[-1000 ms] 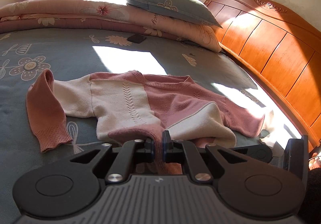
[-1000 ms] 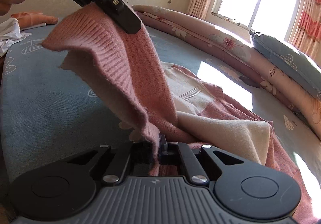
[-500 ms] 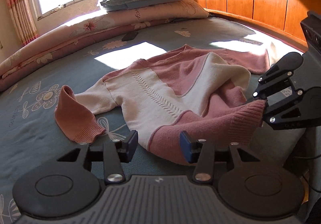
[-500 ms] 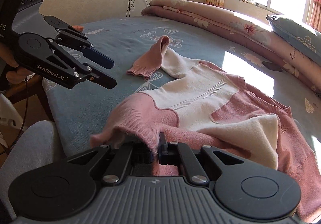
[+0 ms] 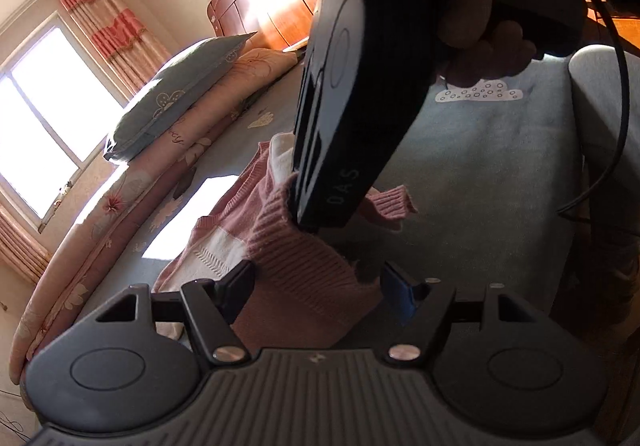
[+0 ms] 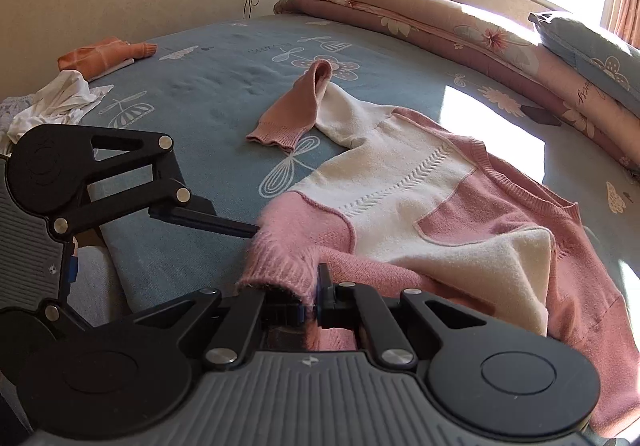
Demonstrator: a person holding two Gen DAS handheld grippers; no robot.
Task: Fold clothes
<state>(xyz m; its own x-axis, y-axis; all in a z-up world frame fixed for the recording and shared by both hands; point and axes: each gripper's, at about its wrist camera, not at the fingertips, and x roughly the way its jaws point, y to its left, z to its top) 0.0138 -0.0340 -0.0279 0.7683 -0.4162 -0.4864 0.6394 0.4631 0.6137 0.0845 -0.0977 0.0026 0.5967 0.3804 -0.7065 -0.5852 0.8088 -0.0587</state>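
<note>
Fingers [image 6: 308, 300] of the right gripper [image 6: 310, 306] are clenching on the pink ribbed hem of the sweater [image 6: 420, 206], pinching it up off the bed [image 6: 200, 94] at the near edge, while the left gripper [image 5: 320, 290] is spreading its jaws, the pink knit bunching between its fingers [image 5: 236, 286] with neither pad pressing on it. From the right wrist view we are getting the whole garment: the sweater is lying across the blue flowered bed sheet, its long axis running from the lifted hem near the camera away toward the neckline on the right, one sleeve stretching off toward the far left and doubling back on itself at the cuff. That view is also catching the left gripper coming in from the left, one finger tip just at the hem's pink corner. The left wrist view is seeing none of that layout; it is tilted hard, the window and curtains leaning over, and the right gripper's dark body [image 5: 352, 86] is filling the upper middle, with a hand [image 5: 480, 26] wrapping its handle at the top. Only here are we seeing the wooden headboard [image 5: 276, 18]. Only the right view is showing the orange garment [image 6: 104, 54] and white cloth [image 6: 60, 102] lying at the bed's far left edge, well apart from the sweater.
</note>
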